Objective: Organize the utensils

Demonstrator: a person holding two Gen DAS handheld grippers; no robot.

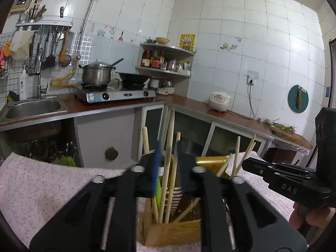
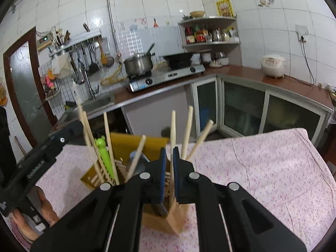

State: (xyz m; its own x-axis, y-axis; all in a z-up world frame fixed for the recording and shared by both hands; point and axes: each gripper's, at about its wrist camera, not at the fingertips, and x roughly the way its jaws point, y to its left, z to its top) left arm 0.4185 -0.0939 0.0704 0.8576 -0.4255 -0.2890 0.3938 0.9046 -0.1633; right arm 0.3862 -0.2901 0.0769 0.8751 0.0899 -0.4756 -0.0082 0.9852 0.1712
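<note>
A wooden utensil holder [image 1: 172,233] stands on a table with a pink floral cloth [image 1: 42,189]; it also shows in the right wrist view [image 2: 166,218]. Several wooden chopsticks [image 1: 170,147] and a green frog-topped utensil [image 2: 103,151] stand in it. My left gripper [image 1: 169,168] is right above the holder, jaws a little apart around two chopsticks. My right gripper [image 2: 169,168] has its jaws nearly closed around one chopstick [image 2: 173,130] that stands in the holder. Each gripper shows in the other's view, the right [image 1: 279,176] and the left [image 2: 42,155].
A kitchen counter [image 1: 189,103] runs behind the table with a sink [image 1: 31,109], a gas stove with a pot [image 1: 96,73] and a wok, a corner shelf of bottles [image 1: 166,61] and a rice cooker [image 1: 219,100]. The cloth [image 2: 262,168] spreads right of the holder.
</note>
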